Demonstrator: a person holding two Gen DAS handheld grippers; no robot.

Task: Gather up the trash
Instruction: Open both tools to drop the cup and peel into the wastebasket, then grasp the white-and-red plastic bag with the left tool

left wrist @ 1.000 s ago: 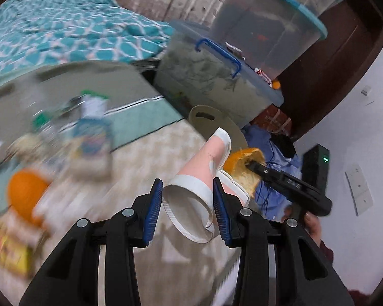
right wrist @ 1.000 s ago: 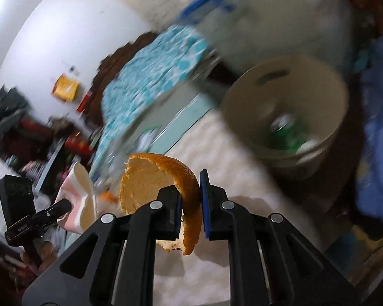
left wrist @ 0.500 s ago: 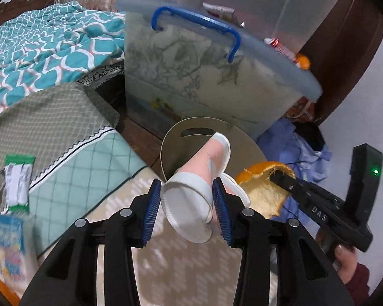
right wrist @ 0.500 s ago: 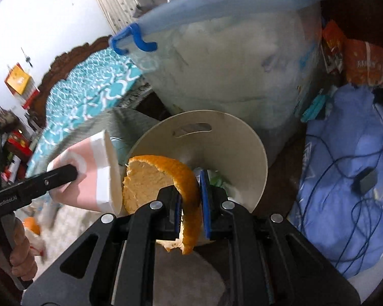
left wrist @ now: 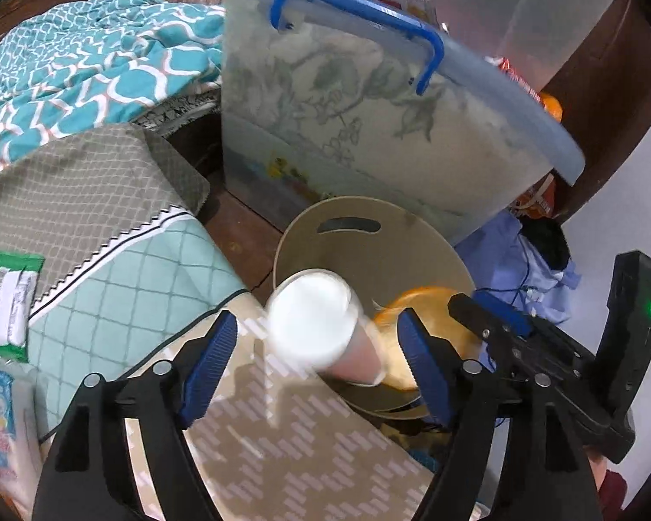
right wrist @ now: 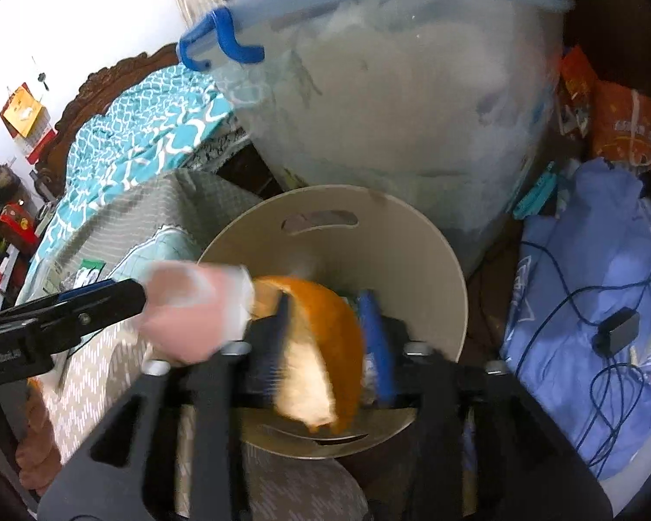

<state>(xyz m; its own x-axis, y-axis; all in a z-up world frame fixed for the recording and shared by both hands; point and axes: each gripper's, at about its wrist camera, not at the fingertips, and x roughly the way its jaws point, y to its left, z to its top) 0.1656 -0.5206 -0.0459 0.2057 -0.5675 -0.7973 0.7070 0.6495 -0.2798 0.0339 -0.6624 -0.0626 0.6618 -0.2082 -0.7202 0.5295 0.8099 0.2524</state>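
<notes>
Both my grippers have spread since half a second ago: the left gripper (left wrist: 317, 343) has released one paper cup (left wrist: 314, 323), the right gripper (right wrist: 330, 330) one orange peel (right wrist: 321, 347), both loose between the fingers, above one beige bin (left wrist: 369, 247) ahead.

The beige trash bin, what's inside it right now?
Little of the beige trash bin's inside shows. The pink paper cup and the orange peel hang over its opening and cover most of it, so any contents below are hidden; only bare inner wall is visible.
</notes>
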